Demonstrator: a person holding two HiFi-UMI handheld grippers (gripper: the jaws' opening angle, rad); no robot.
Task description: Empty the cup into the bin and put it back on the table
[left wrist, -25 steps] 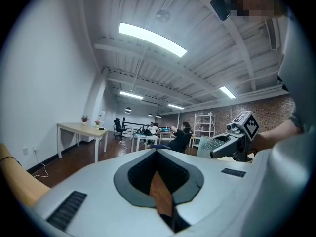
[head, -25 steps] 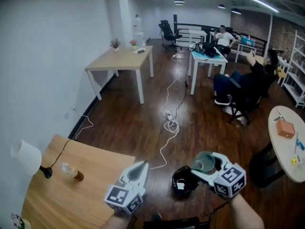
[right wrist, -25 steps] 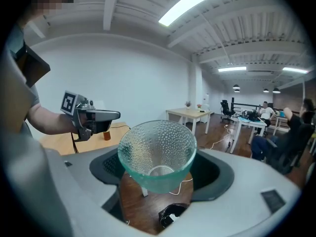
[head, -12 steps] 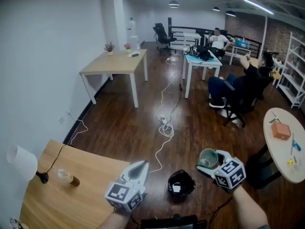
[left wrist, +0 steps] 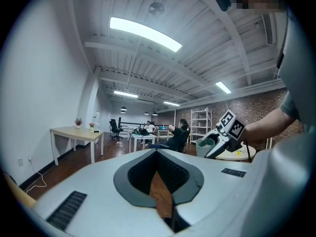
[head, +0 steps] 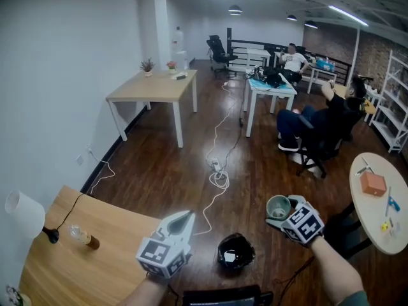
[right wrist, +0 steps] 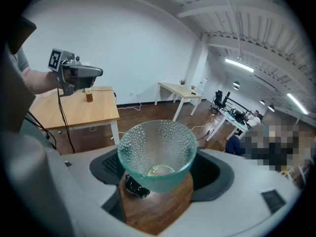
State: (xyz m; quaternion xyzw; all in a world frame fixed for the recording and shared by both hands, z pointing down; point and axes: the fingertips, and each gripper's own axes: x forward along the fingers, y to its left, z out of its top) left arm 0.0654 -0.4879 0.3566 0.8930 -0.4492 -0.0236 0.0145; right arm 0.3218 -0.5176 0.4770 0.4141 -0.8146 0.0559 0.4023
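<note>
Right gripper [head: 286,213] is clamping the green glass cup [right wrist: 157,152] by its sides and holding it in the air, just right of the black bin [head: 234,252] on the floor. Cup is looking empty. Table [head: 83,273] is lying well left, beyond the bin; left gripper [head: 183,220], jaws together and empty, is hovering near its edge

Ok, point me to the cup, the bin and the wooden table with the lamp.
Cup [right wrist: 157,149]: right gripper view, on its dimpled glass wall.
Bin [head: 222,247]: head view, on its black rim, left side.
Table [head: 108,266]: head view, on the bare wooden top.
</note>
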